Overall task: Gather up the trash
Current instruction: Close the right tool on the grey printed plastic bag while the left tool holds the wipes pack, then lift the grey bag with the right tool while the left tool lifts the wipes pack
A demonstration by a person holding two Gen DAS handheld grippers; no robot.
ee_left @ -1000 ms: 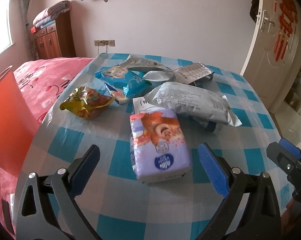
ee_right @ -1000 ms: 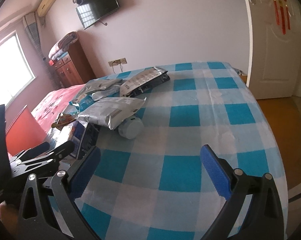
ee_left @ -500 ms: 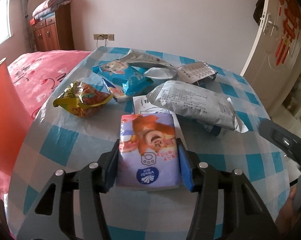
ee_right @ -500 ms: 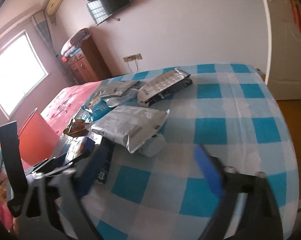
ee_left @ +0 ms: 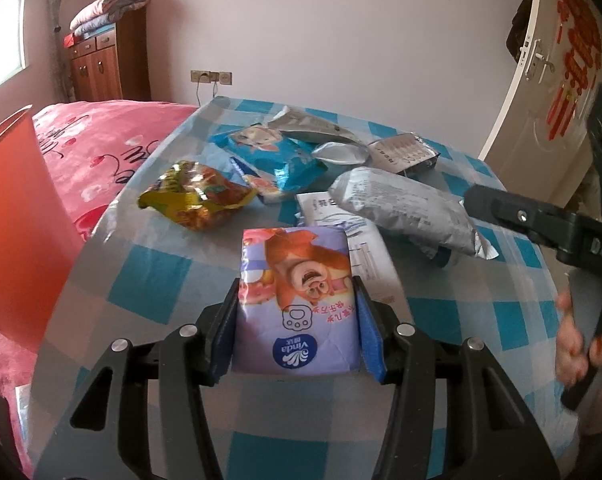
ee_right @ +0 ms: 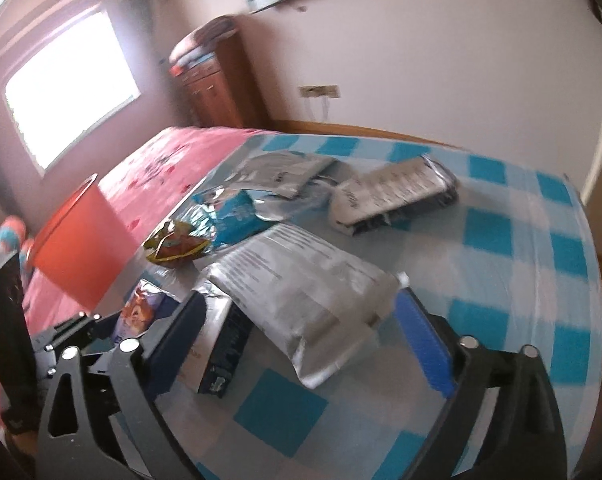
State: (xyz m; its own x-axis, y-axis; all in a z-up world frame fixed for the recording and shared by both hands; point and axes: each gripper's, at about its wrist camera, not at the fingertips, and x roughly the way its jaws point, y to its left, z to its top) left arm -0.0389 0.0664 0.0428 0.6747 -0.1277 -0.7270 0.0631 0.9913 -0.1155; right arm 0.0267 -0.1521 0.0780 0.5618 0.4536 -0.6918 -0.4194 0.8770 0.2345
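Observation:
My left gripper (ee_left: pixel 297 300) is shut on a purple tissue pack (ee_left: pixel 297 256) printed with a cartoon bear, at the near side of the blue-checked table (ee_left: pixel 141 280). Its blue pads press both long sides of the pack. In the right wrist view, my right gripper (ee_right: pixel 301 308) is opening wide, and the near end of a large silver bag (ee_right: pixel 301 280) lies between its fingers without being pressed. That bag (ee_left: pixel 405 208) rests partly on a white and dark box (ee_right: pixel 221 360). A yellow wrapper (ee_left: pixel 197 196) and a blue snack bag (ee_left: pixel 273 152) lie further back.
An orange-red bin (ee_left: pixel 17 220) stands left of the table, against a pink bed (ee_left: pixel 101 136). More silver packets (ee_right: pixel 401 188) lie at the table's far side. A white door (ee_left: pixel 549 80) is at the right. A person's hand (ee_left: pixel 573 344) holds the right gripper's handle.
My left gripper closed from wide open onto the tissue pack. My right gripper swung left across the table, and the silver bag now lies between its fingers.

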